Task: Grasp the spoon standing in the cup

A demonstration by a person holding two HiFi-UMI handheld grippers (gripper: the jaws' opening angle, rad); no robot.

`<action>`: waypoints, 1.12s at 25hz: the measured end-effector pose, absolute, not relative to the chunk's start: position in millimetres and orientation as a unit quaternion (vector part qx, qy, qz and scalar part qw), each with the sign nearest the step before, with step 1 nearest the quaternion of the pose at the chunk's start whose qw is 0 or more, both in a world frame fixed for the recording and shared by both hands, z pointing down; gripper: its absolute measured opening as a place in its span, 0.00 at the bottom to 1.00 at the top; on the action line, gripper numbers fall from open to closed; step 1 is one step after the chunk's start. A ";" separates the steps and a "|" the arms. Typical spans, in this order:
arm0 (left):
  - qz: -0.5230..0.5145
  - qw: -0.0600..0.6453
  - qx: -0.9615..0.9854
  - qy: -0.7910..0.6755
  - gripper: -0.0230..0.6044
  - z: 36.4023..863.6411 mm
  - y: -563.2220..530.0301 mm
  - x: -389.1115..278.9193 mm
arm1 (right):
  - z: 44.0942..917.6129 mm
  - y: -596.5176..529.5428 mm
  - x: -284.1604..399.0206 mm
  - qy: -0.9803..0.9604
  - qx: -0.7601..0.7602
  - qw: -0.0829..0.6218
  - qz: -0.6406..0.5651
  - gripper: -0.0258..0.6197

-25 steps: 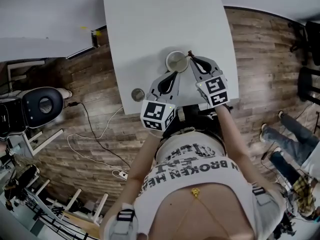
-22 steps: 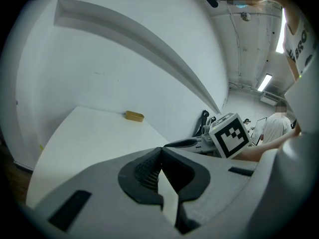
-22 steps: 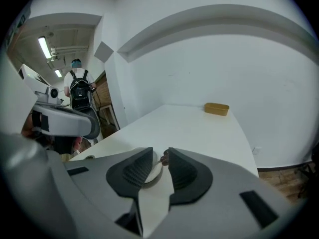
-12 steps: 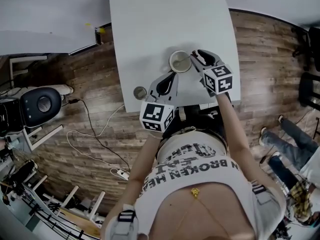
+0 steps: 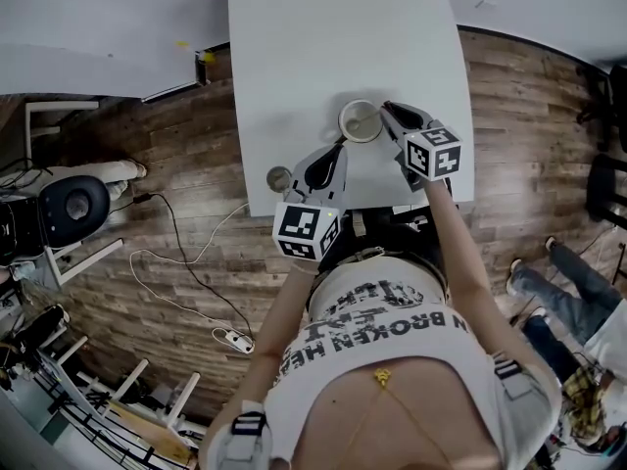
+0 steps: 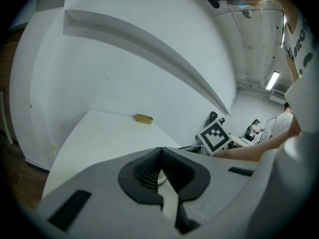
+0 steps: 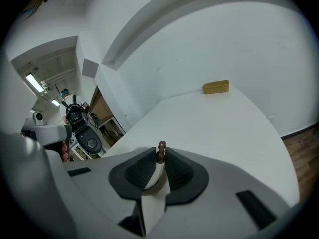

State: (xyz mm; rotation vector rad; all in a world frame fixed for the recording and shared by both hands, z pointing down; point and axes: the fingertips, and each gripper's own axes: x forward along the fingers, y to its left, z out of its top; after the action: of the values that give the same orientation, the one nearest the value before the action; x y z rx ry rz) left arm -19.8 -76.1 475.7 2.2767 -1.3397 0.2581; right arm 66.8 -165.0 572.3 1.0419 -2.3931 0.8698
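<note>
A white cup (image 5: 360,120) stands near the front edge of the white table (image 5: 313,47). From it a spoon rises, its brown knobbed handle end (image 7: 161,150) showing between the tips of my right gripper (image 7: 160,157). That gripper's jaws are closing and both tips touch the handle. In the head view my right gripper (image 5: 388,112) is at the cup's right rim. My left gripper (image 5: 340,146) lies just in front of the cup, its jaws together and holding nothing. The spoon's bowl is hidden inside the cup.
A small tan block (image 7: 216,87) lies at the table's far end, also seen in the left gripper view as the tan block (image 6: 143,118). A small round grey object (image 5: 279,178) sits at the table's near left corner. Cables (image 5: 186,262) run over the wooden floor.
The right gripper has shifted a little along the cup's right side, its tips staying at the spoon handle. The left gripper keeps its place in front of the cup.
</note>
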 end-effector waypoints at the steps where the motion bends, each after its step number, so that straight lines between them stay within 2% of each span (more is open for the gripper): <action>1: 0.094 0.241 0.832 -0.491 0.03 475.5 -75.4 -20.0 | 571.9 -164.8 67.0 -0.854 0.371 0.194 0.310 0.12; 10: 0.091 0.240 0.831 -0.493 0.03 473.3 -69.6 -23.1 | 558.1 -161.6 64.5 -0.865 0.369 0.181 0.289 0.11; 22: 0.088 0.235 0.835 -0.490 0.03 470.3 -66.5 -25.4 | 527.7 -146.7 57.3 -0.891 0.342 0.228 0.194 0.11; 28: 0.081 0.228 0.838 -0.489 0.03 465.2 -63.6 -27.4 | 490.7 -141.7 60.0 -0.900 0.344 0.204 0.172 0.11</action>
State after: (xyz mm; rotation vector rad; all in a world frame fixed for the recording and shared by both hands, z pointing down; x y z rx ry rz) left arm -27.4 -63.6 465.2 2.3090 -1.3462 0.2235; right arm 60.0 -141.7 490.7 0.9588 -2.5116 0.4809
